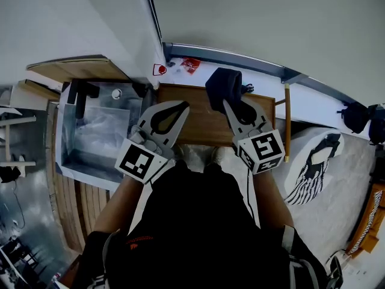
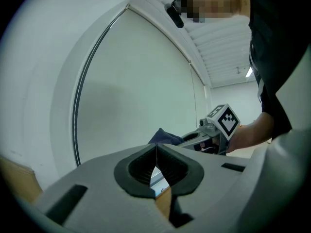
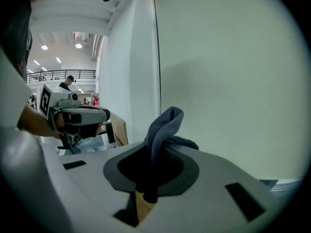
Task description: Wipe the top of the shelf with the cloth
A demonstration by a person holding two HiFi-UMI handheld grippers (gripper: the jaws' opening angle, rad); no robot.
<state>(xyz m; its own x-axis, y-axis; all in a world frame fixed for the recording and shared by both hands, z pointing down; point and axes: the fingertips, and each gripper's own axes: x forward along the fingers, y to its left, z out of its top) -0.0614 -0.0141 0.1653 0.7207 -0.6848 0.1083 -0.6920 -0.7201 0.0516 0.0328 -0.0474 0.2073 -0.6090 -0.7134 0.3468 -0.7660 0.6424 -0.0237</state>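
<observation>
A dark blue cloth point(image 1: 224, 86) is bunched in my right gripper point(image 1: 231, 104), which is shut on it above the far right part of the wooden shelf top point(image 1: 201, 124). In the right gripper view the cloth point(image 3: 164, 129) sticks up from between the jaws. My left gripper point(image 1: 180, 106) is shut with nothing in it, held over the left part of the shelf top. The left gripper view has its jaws meeting at the tips point(image 2: 156, 147) and shows the right gripper with the cloth point(image 2: 164, 137) beyond.
A wall rises just behind the shelf. A clear plastic bin point(image 1: 99, 131) stands to the left of the shelf. Small red items point(image 1: 190, 64) lie on the floor by the wall. A white cushion with a black pattern point(image 1: 314, 164) lies at the right.
</observation>
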